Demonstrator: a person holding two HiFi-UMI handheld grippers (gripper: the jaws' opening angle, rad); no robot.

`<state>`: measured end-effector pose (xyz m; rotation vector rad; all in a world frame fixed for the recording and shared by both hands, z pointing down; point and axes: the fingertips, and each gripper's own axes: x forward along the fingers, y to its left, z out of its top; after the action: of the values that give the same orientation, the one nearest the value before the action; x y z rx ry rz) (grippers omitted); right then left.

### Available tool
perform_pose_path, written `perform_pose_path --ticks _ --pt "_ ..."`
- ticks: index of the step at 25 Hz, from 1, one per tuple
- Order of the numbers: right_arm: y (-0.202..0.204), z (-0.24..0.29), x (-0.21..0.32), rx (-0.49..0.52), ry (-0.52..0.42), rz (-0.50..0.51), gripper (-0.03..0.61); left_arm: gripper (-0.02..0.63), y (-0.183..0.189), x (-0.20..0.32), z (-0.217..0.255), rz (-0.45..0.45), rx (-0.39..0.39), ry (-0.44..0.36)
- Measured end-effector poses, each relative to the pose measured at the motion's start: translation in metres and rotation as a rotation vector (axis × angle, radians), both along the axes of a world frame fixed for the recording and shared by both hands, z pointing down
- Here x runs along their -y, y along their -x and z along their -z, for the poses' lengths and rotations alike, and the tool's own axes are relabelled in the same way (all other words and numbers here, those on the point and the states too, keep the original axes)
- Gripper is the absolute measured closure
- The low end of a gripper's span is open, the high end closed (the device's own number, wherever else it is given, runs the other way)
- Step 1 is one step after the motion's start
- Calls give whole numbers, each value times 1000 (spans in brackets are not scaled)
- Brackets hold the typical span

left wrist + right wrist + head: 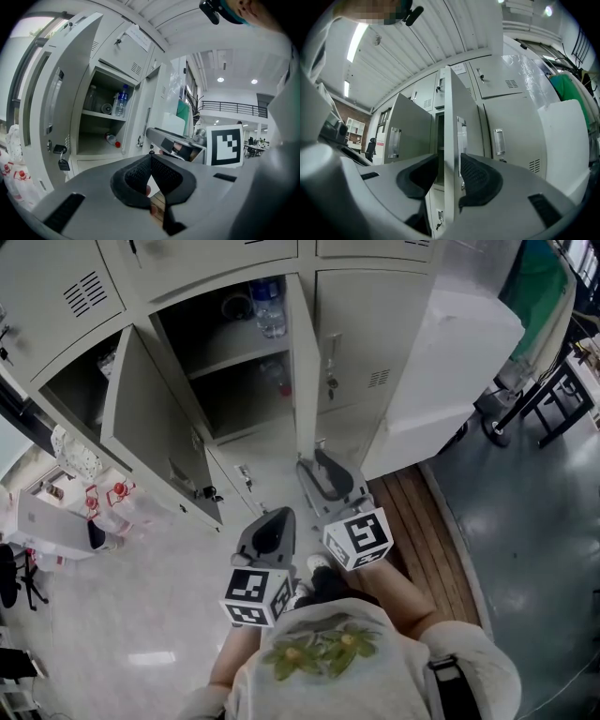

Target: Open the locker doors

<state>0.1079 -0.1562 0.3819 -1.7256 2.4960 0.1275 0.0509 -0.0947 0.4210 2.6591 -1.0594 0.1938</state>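
The grey lockers (pixel 366 343) fill the top of the head view. The middle locker stands open, with a water bottle (pixel 269 307) on its shelf. Its door (pixel 305 381) swings out edge-on toward me. My right gripper (pixel 314 460) is open, and that door's edge (pixel 449 136) runs between its jaws; a gap shows beside the left pad. My left gripper (pixel 279 515) hangs lower, left of the door, shut on nothing, its pads (pixel 140 171) meeting at the tips. The locker further left has its door (pixel 155 423) wide open, with a padlock (pixel 62 161) hanging on it.
A white cabinet (pixel 459 362) stands right of the lockers, with a strip of wooden floor (pixel 422 521) in front of it. A black stand (pixel 553 399) is at the far right. Bags with red print (pixel 103 502) lie on the floor at the left.
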Motion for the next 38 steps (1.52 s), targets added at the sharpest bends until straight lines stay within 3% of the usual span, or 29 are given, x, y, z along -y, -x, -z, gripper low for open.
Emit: perform_pose_path --ticks 3,5,10,14,20,30,38 --pt "-2 0 -15 11 -28 -22 438 584 0 -3 -1 -11 3 -4" --pt "-3 -2 -25 39 -31 -19 503 584 1 -4 -3 -15 4 -7" --pt "1 -13 -46 169 47 58 548 584 4 -5 -3 -12 -13 -14" --pt "7 -15 -55 140 53 95 548 584 5 -5 1 -2 -43 -25" --pt "8 -13 -53 129 61 128 548 585 -4 -4 7 -7 -25 -55" --pt "-13 -1 -36 132 51 176 548 584 -26 7 15 6 -31 -38" --pt "-64 21 -5 114 -7 79 546 584 -49 10 18 1 -25 -34"
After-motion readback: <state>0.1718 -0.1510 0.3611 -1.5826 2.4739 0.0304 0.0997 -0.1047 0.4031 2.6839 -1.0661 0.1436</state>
